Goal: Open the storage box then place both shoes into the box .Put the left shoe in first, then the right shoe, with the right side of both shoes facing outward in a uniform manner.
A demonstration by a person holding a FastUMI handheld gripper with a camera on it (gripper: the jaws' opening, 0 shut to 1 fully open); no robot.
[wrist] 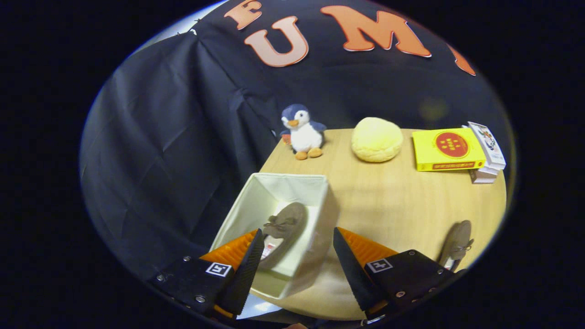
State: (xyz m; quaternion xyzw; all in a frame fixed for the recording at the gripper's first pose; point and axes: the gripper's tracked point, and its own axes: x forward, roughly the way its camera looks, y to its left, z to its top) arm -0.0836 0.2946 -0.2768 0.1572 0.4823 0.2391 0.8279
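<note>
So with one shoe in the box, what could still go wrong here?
1. The shoe in the box leans tilted on the box wall; it may slump and crowd the second shoe's space.
2. The open gripper hangs above the box's near wall and could snag the soft fabric.
3. The second shoe lies near the table edge and could be nudged off.

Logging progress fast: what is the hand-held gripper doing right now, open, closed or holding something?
Hand-held gripper: open, holding nothing; its fingers hover above the storage box with one shoe inside.
</note>
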